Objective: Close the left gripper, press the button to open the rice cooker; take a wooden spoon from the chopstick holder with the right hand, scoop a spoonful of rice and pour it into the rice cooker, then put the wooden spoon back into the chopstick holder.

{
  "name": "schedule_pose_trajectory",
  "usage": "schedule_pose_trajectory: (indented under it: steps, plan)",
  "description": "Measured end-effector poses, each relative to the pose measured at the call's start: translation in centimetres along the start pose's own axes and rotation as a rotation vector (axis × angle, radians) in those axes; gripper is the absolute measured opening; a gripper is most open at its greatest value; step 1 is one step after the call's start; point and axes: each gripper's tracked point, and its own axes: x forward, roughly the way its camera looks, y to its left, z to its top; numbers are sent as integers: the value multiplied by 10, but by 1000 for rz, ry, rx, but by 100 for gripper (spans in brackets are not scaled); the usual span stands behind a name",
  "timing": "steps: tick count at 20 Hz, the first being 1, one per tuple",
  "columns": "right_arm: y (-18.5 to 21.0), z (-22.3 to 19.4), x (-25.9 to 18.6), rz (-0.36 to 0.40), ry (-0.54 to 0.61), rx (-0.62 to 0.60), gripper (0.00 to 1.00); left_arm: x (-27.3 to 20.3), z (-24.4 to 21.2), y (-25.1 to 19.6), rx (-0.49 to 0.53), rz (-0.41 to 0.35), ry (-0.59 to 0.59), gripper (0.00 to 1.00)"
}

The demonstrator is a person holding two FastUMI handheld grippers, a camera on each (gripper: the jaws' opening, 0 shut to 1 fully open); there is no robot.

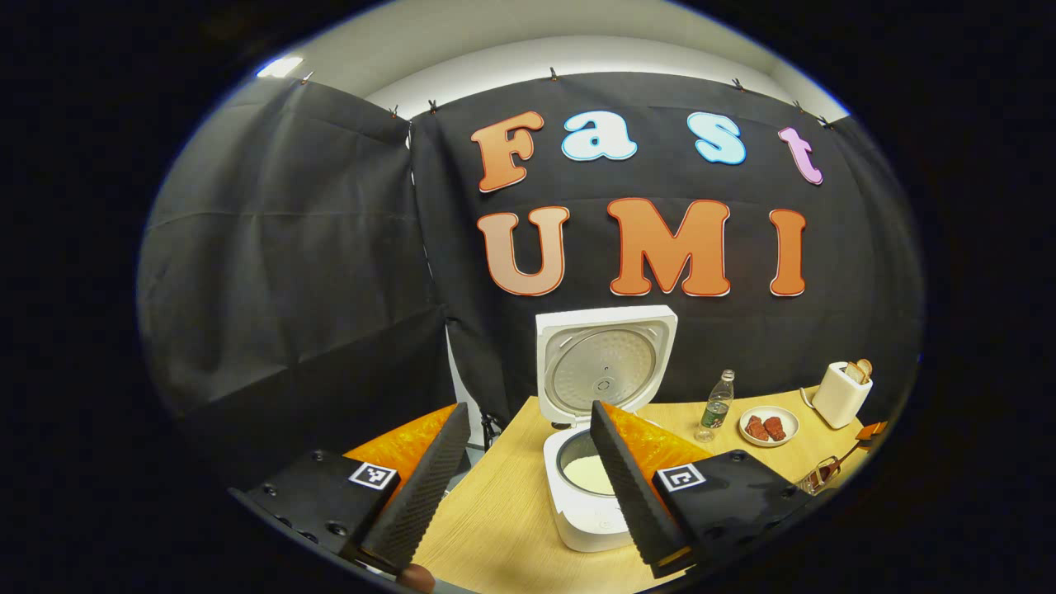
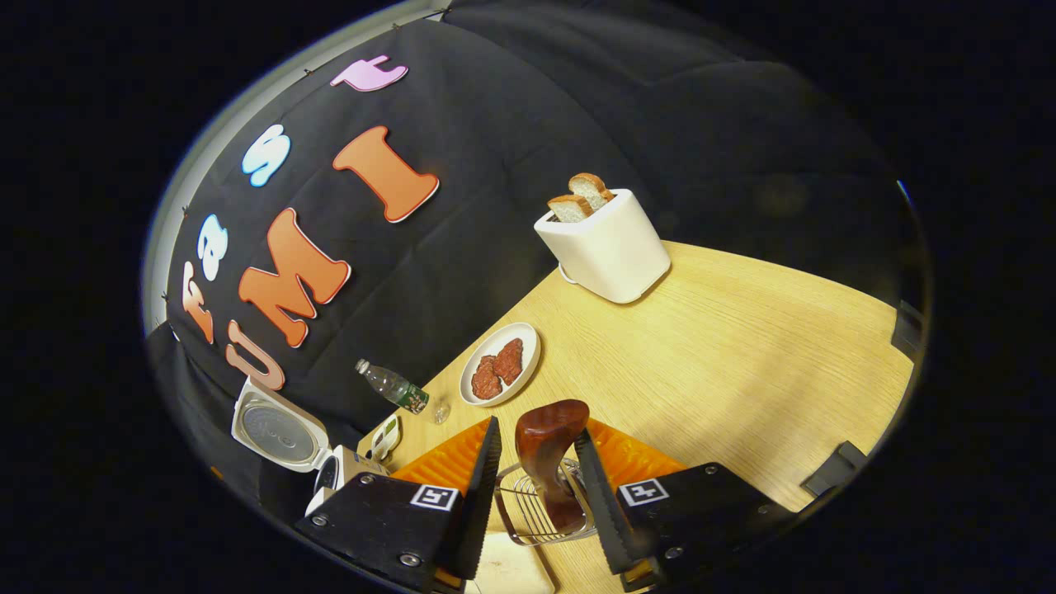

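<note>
In the left gripper view, the rice cooker (image 1: 596, 462) is sitting at lower centre on the table (image 1: 503, 511) with its lid (image 1: 604, 363) standing upright and open toward the camera, white rice showing in the pot, while the left tool (image 1: 528, 487) is hanging above the table edge with its fingers spread wide, gripping nothing. In the right gripper view, the wooden spoon (image 2: 549, 458) is standing at bottom centre in the wire chopstick holder (image 2: 540, 511), long axis running up the frame with its bowl on top, and the right tool (image 2: 536, 495) is flanking the spoon, though I cannot tell whether its half-open fingers are touching it.
</note>
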Motion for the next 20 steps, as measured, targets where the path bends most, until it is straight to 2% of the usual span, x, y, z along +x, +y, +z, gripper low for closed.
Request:
schedule_pose_trajectory:
  steps: [5, 6, 7, 9, 12, 16, 20]
  plan:
    - [3, 3, 2, 50, -52, -62, 52, -8, -2, -8, -7, 1, -9, 100]
    - [3, 2, 1, 55, -53, -55, 37, -8, -2, -11, -5, -3, -10, 100]
    - [2, 1, 1, 50, -54, -46, 44, -9, -3, -13, -4, -9, -11, 99]
    - [2, 3, 3, 42, -63, -24, 29, -12, -5, -12, -5, -13, -16, 99]
    - [8, 2, 0, 44, -69, -57, 21, -15, -12, -9, -9, -13, -14, 100]
    - [32, 11, -13, 64, -99, -105, 16, -17, -14, -4, -27, -30, -9, 100]
    - [60, 32, -43, 52, -174, -223, 14, -15, -8, 1, -25, -67, -14, 100]
